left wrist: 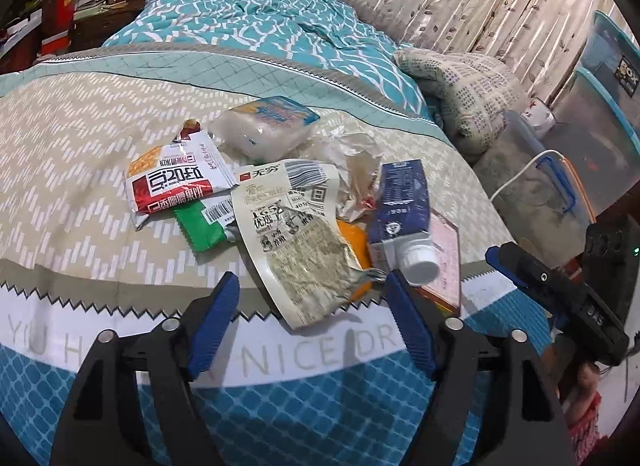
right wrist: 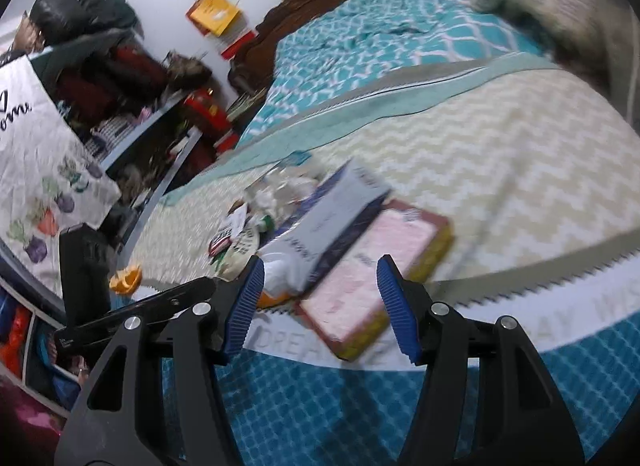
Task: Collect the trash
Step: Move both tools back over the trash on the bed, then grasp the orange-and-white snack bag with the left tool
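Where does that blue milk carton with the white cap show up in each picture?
Left wrist view: blue milk carton right of centre, cap toward the camera.
Right wrist view: centre, blurred, lying over the pink box.
Shared landmark: pink box under the carton.

Left claw [left wrist: 310, 320]: black angular plastic arms, ribbed blue pads on the fingers [left wrist: 214, 326], round silver screws at the pivots. Right claw [right wrist: 320, 310]: same build, black arms, blue ribbed pads, silver screws. Red patterned sleeve [left wrist: 586, 426] at near right.

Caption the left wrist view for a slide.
Open left hand-held gripper over wrappers and a blue carton piled on the bed.
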`<state>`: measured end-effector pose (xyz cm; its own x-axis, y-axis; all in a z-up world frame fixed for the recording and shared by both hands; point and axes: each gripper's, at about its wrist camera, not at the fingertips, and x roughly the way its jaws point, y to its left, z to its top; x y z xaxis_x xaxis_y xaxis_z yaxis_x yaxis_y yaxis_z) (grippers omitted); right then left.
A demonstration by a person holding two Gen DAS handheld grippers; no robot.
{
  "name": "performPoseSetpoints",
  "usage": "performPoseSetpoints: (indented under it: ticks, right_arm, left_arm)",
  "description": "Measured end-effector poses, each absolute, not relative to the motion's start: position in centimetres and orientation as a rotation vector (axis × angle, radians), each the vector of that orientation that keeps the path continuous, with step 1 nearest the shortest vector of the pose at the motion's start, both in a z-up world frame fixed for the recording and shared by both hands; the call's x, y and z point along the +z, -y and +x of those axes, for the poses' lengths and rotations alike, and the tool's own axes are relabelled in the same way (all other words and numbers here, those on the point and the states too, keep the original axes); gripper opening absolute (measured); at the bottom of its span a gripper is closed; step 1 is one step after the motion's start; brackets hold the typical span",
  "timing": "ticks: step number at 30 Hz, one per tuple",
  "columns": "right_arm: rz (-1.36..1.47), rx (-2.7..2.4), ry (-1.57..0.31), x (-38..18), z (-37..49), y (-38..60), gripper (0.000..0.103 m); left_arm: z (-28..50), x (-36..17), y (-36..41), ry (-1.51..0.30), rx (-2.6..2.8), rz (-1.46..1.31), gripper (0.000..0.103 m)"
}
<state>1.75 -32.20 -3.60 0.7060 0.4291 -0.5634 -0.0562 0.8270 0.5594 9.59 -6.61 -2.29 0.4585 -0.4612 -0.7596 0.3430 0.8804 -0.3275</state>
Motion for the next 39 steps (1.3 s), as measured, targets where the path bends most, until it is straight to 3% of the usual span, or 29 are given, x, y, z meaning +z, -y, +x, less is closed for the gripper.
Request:
performPoseSetpoints:
  ticks: [3,6,10,13,21,29,39]
  right_arm:
    - [0.530,0.301,-0.743,-2.9,3.0,31.6,0.061]
    - [0.472,0.309,-0.711,-1.2,4.5,30.6,0.061]
    - [0.410,0.350,-0.712,-0.1,6.8,28.6,0.061]
    - [0.334,0.379,-0.750,-0.3,8.3,26.1,0.056]
    - [0.056,0.335,-0.804,-2.3,8.5,23.1,0.029]
    - [0.120,0.269,-0.773,-0.8,7.6,26.4,0.032]
    - [0.005,0.468,-0.836,-1.8,9.9,16.9,0.035]
  left_arm:
    - [10.1,-2.6,7.4,-0.981,-0.504,-0.107,0.076]
    - [10.7,-2.9,8.4,-0.973,-0.468,-0.054,0.074]
    - [11.1,-3.4,7.8,-0.981,-0.492,-0.086,0.046]
    - [10.5,-3.1,6.9,-0.972,-0.462,-0.062,0.009]
    - [8.3,-3.8,1.0,-0.995,-0.399,-0.093,0.004]
    - [5.0,-3.9,-3.5,-0.987,-0.376,-0.135,0.004]
    - [4.8,-2.5,-7.4,-0.931,-0.298,-0.183,0.004]
